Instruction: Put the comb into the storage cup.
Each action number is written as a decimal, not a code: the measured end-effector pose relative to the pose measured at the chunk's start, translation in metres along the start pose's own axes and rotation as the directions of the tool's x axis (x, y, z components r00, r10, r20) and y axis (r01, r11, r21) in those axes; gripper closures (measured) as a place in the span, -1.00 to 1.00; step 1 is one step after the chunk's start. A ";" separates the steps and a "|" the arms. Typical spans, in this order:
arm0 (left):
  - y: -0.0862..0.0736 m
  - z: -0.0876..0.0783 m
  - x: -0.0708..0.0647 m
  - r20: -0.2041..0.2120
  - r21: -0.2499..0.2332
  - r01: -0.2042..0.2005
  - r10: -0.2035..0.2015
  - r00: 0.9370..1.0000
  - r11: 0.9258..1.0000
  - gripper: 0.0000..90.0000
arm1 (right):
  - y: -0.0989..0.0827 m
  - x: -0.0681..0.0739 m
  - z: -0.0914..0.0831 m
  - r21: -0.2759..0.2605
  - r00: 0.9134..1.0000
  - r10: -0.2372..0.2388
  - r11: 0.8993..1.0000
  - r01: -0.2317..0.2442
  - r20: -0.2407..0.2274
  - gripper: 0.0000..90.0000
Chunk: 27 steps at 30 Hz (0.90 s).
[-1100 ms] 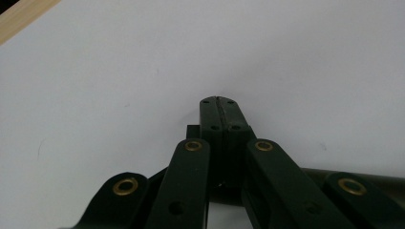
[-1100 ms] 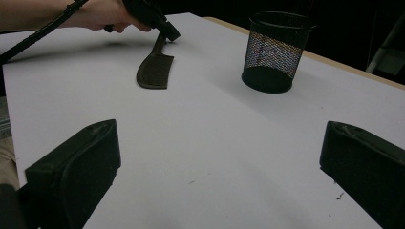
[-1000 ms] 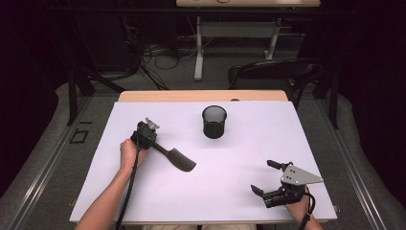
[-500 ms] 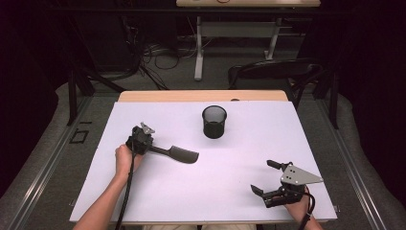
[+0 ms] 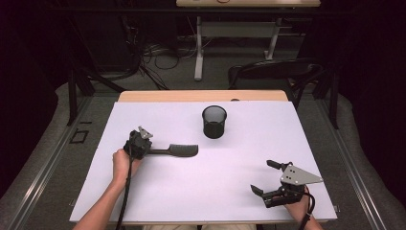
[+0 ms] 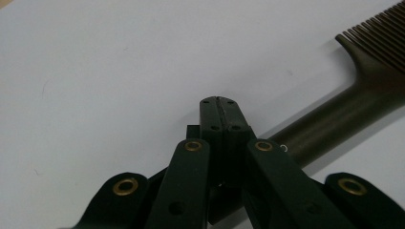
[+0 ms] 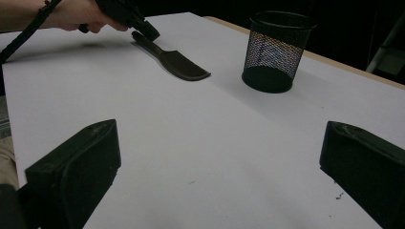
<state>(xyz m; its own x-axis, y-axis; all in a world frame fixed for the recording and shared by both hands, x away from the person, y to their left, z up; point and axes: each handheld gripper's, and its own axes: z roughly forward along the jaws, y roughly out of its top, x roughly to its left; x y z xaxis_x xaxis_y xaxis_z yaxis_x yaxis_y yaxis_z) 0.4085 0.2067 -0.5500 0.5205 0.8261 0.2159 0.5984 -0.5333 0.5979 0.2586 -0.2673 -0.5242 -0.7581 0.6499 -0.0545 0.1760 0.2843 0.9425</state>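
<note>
Since a second ago the comb (image 5: 176, 151) has swung: its toothed end, then angled toward the near edge of the table, now points level to the right, and the left hand (image 5: 122, 162) with it has shifted slightly toward the table's left. The right gripper (image 5: 268, 177) has not changed place.

Left gripper (image 5: 149, 152): in the left gripper view the jaws are pressed flat together, tips meeting (image 6: 220, 112). The dark handle of the comb (image 6: 334, 119) runs out from just under and beside them toward the upper right, teeth at the frame's corner. Whether the pads actually pinch the handle or merely lie against it cannot be told; the closed tips themselves show nothing between them. In the right gripper view the gripper's nose sits at the handle's end, the comb (image 7: 172, 61) lying flat on the white sheet.

Right gripper: jaws spread wide, nothing between them, resting near the table's near right corner, held by the right hand (image 5: 301, 208). Grey three-cornered plate on top.

Comb position: left of centre on the white table (image 5: 225, 191), lying flat, toothed end pointing toward the middle. The black mesh cup (image 5: 214, 121) stands upright beyond and to the right of the comb's tip, apart from it.
</note>
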 end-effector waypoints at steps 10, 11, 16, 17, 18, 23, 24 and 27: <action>-0.009 -0.008 -0.004 0.013 -0.001 0.014 -0.014 1.000 1.000 1.00 | 0.000 0.000 0.000 0.002 1.000 0.002 1.000 -0.002 -0.004 -1.00; -0.009 -0.008 -0.004 0.015 -0.001 0.015 -0.015 1.000 1.000 1.00 | 0.000 0.000 0.000 0.002 1.000 0.002 1.000 -0.002 -0.004 -1.00; -0.012 -0.012 -0.005 0.024 -0.001 0.023 -0.023 0.999 1.000 1.00 | 0.000 0.000 0.001 0.002 1.000 0.003 1.000 -0.003 -0.002 -1.00; -0.012 -0.013 -0.005 0.025 -0.001 0.022 -0.022 0.999 1.000 1.00 | 0.000 0.000 0.001 0.002 1.000 0.000 1.000 0.000 -0.003 -1.00; -0.013 -0.013 -0.006 0.029 -0.004 0.029 -0.029 0.999 1.000 1.00 | 0.000 0.000 0.001 0.001 1.000 0.000 1.000 0.000 -0.003 -1.00; -0.018 -0.015 -0.008 0.039 -0.004 0.034 -0.034 0.999 0.999 1.00 | 0.000 0.001 0.000 0.000 1.000 0.003 1.000 -0.003 -0.004 -1.00; -0.019 -0.015 -0.009 0.041 -0.003 0.032 -0.032 0.999 0.999 1.00 | 0.000 0.001 0.000 0.000 1.000 0.002 1.000 -0.002 -0.004 -1.00; -0.020 -0.016 -0.010 0.041 0.000 0.028 -0.028 0.999 1.000 1.00 | 0.000 0.001 0.000 0.000 1.000 0.000 1.000 0.000 -0.004 -1.00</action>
<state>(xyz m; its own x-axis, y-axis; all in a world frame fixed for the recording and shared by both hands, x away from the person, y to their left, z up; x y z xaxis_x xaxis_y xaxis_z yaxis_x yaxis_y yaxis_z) 0.3812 0.2119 -0.5521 0.5278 0.8327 0.1674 0.6130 -0.5099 0.6035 0.2583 -0.2667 -0.5240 -0.7608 0.6469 -0.0528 0.1759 0.2838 0.9426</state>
